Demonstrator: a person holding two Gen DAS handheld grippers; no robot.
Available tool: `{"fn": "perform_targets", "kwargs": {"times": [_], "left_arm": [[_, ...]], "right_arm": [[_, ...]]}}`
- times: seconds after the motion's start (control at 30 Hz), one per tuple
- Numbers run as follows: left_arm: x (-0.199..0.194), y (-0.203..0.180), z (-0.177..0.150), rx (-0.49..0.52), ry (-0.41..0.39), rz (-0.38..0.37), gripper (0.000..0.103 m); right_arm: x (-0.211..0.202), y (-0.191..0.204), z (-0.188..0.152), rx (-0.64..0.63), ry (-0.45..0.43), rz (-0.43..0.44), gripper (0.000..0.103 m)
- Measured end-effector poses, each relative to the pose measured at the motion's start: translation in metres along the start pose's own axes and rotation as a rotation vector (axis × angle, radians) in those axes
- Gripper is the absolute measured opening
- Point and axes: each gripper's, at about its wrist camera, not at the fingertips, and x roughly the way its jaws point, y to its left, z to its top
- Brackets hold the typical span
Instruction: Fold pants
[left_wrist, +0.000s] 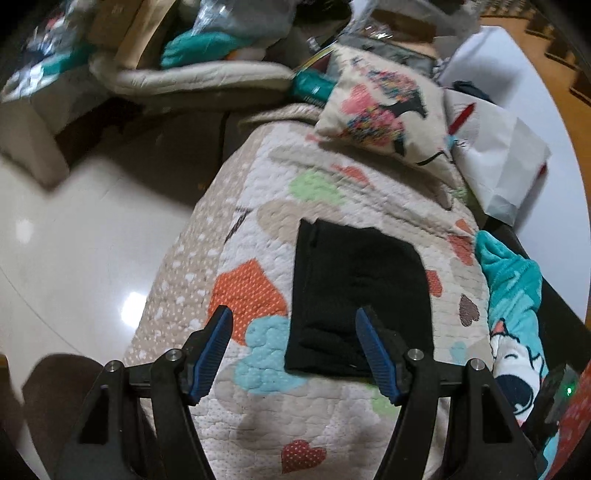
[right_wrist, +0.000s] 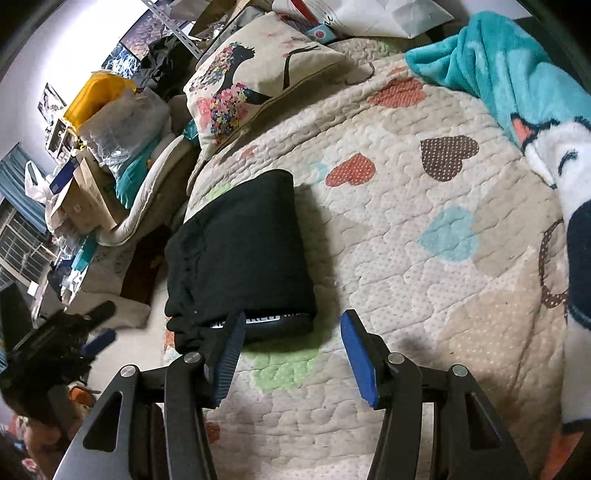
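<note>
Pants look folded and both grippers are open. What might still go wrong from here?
The black pants lie near the quilt edge, floor beyond; a nudge might slide them off. The right gripper has one finger by the waistband end, so pulling away carelessly could snag the stack. The left gripper hovers over the same bundle.

We are in a lived-in bedroom at home. A bed fills the middle of both views, covered by a quilted bedspread printed with coloured hearts. A decorative cushion with a flowery horse lies toward the top, and a teal fleece blanket bunches at the upper right. At the left of the right wrist view we see piled boxes and bags on a glossy tiled floor.
</note>
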Motion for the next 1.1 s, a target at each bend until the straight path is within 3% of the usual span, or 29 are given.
{"fn": "perform_targets", "kwargs": {"times": [0.23, 0.4, 0.73, 1.1], "left_arm": [[-0.021, -0.027, -0.004, 0.114, -0.059, 0.004, 0.069], [-0.015, -0.03, -0.009, 0.126, -0.034, -0.009, 0.069], [0.004, -0.032, -0.015, 0.175, -0.013, 0.045, 0.069], [0.024, -0.036, -0.015, 0.229, 0.019, 0.091, 0.069]], "right_arm": [[-0.002, 0.002, -0.003, -0.032, -0.014, -0.025, 0.059], [-0.003, 0.004, -0.003, -0.051, -0.022, -0.036, 0.059], [0.003, 0.009, -0.004, -0.076, -0.009, -0.05, 0.06], [-0.017, 0.037, 0.032, -0.17, -0.058, -0.061, 0.065]]}}
